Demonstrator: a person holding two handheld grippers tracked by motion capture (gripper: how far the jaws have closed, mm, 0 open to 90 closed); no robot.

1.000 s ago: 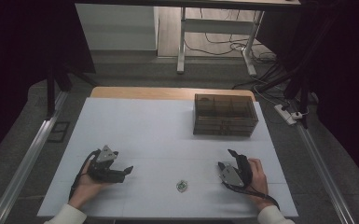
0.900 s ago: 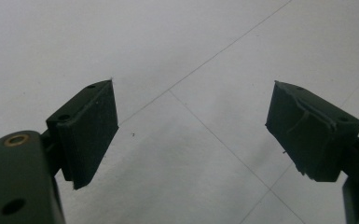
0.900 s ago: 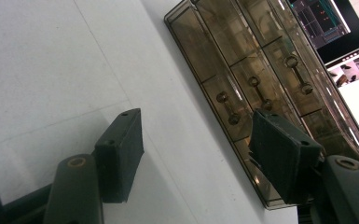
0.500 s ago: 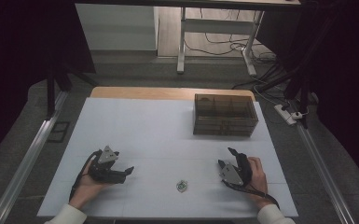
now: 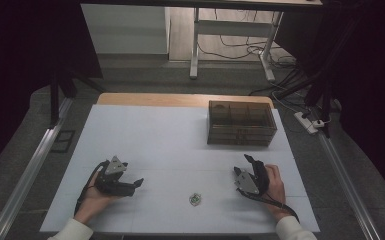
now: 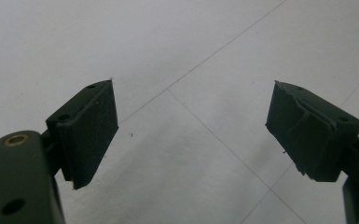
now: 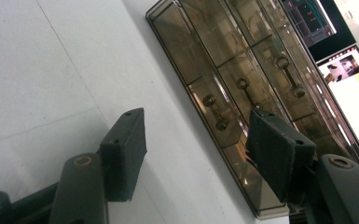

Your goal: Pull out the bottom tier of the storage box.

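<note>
My left gripper (image 5: 136, 184) lies low over the white table (image 5: 170, 140) at the front left, in a hand. Its jaws stand wide open with bare tabletop between the pads (image 6: 191, 126). My right gripper (image 5: 241, 165) is at the front right, aimed at a smoky clear drawer box (image 5: 241, 122). Its jaws (image 7: 198, 149) are open with nothing between them, and they have just been closing a little. The box's drawer fronts and knobs (image 7: 233, 88) show beyond the pads, some way off. A small green and white object (image 5: 195, 199) lies on the table between the two grippers.
The table's wooden far edge (image 5: 180, 99) lies behind the box. Metal rails run along both sides, with one rail (image 5: 30, 170) on the left. Beyond the table are desk legs and cables (image 5: 240, 45) on the floor, and a power strip (image 5: 307, 122) lies at the right.
The right gripper has shifted slightly. The left gripper, the box and the small object stay where they were.
</note>
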